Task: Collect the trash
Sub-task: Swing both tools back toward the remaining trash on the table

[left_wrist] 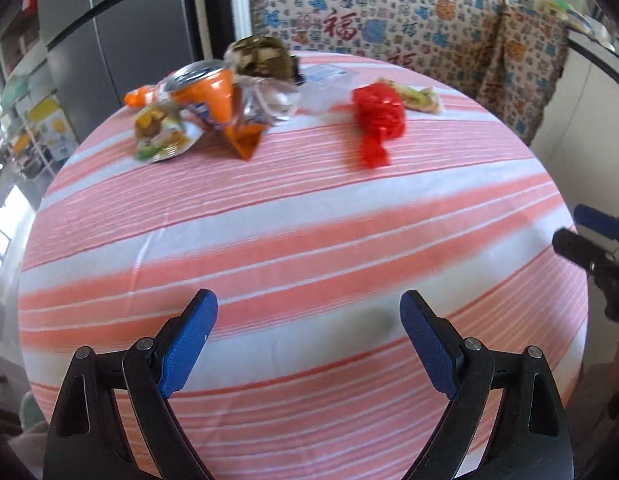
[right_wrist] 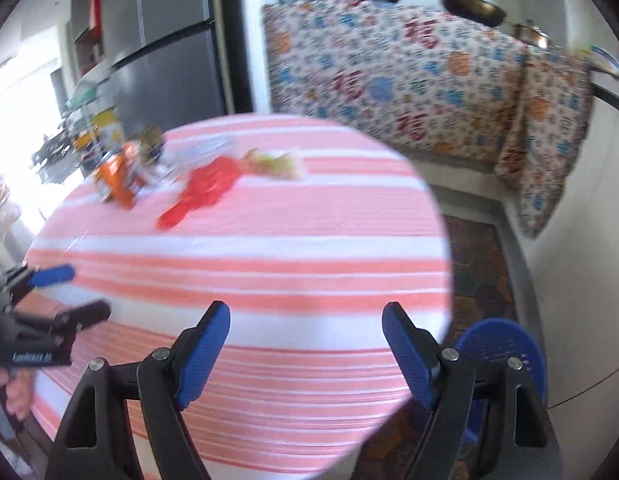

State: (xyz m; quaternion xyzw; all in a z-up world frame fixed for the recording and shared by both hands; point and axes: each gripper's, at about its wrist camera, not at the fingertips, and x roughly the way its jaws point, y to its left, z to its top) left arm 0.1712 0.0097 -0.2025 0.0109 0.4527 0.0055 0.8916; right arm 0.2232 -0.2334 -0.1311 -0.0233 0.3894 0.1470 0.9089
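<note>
Nearest, the left tongs [left_wrist: 309, 340] and right tongs [right_wrist: 305, 352] are both standing wide apart with nothing between them, tilting down over the near edge of the striped tabletop [left_wrist: 309, 240], probably readying for the next pick. The middle of the tabletop is lying bare. Toward the far edge the trash is waiting: a red wrapper [left_wrist: 377, 122], with an orange snack bag [left_wrist: 225, 108] and crumpled packets clustering toward the far left.
</note>
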